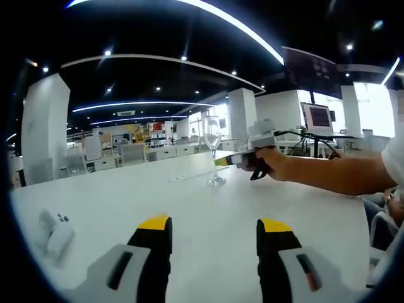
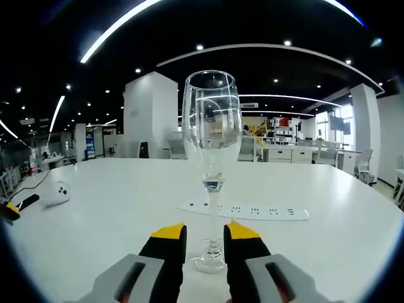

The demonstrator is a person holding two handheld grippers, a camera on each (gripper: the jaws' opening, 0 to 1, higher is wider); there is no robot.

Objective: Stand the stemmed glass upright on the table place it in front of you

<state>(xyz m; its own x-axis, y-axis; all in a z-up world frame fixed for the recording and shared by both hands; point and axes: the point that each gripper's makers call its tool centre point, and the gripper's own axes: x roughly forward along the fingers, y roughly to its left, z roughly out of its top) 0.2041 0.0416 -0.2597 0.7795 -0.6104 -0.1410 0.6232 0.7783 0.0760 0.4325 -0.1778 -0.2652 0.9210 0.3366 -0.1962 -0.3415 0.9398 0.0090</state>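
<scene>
Left gripper [image 1: 214, 230]: jaws spread wide, yellow tips apart, nothing between them, hovering over the bare white table [image 1: 126, 196]. Small white controller-like object [image 1: 53, 233] lies on the table far left in the left gripper view.

Stemmed glass [image 1: 213, 148] stands upright on the table well ahead of the left gripper, foot flat on the surface. Right gripper [image 1: 222, 161] comes in from the right in that view, held by a person's hand [image 1: 268, 163], tips at the glass stem.

Right gripper view: right gripper [image 2: 207, 240] jaws narrowed around the lower stem of the stemmed glass [image 2: 211, 126], yellow tips just beside it on both sides; whether they actually press on it, cannot tell. Glass is clear, empty, tall bowl, thin stem, round foot on the table between the jaws. White power strip [image 2: 246, 210] lies flat just behind the glass.
</scene>
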